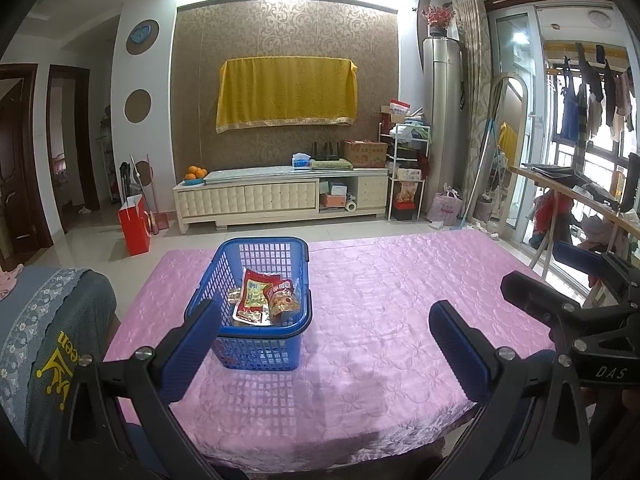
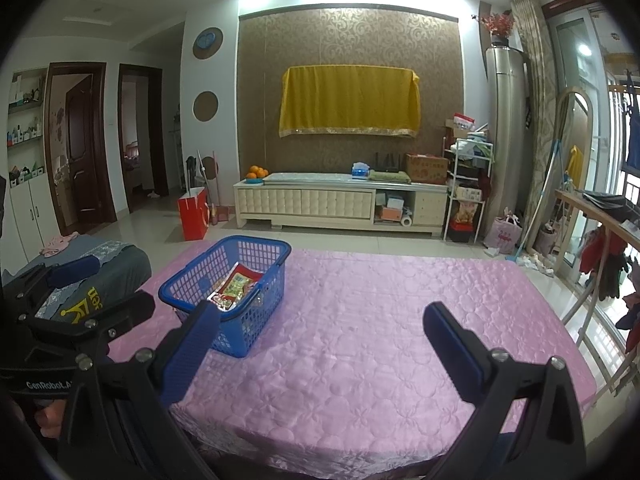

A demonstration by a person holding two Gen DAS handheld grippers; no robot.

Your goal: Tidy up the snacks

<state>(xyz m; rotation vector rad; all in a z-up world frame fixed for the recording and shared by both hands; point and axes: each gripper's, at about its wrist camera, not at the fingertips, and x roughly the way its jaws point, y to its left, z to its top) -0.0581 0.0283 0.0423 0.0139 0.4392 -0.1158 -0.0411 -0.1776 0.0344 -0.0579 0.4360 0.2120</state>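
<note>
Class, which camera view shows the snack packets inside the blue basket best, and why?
The left wrist view. It looks down into the blue basket, so the snack packets show nearly whole. In the right wrist view, the basket wall and rim hide much of the packets.

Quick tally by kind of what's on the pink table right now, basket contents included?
Blue basket: 1
Large red-and-yellow snack packet: 1
Smaller red snack packet: 1
Small gold-wrapped snack: 1
Total: 4; more may be hidden underneath.
</note>
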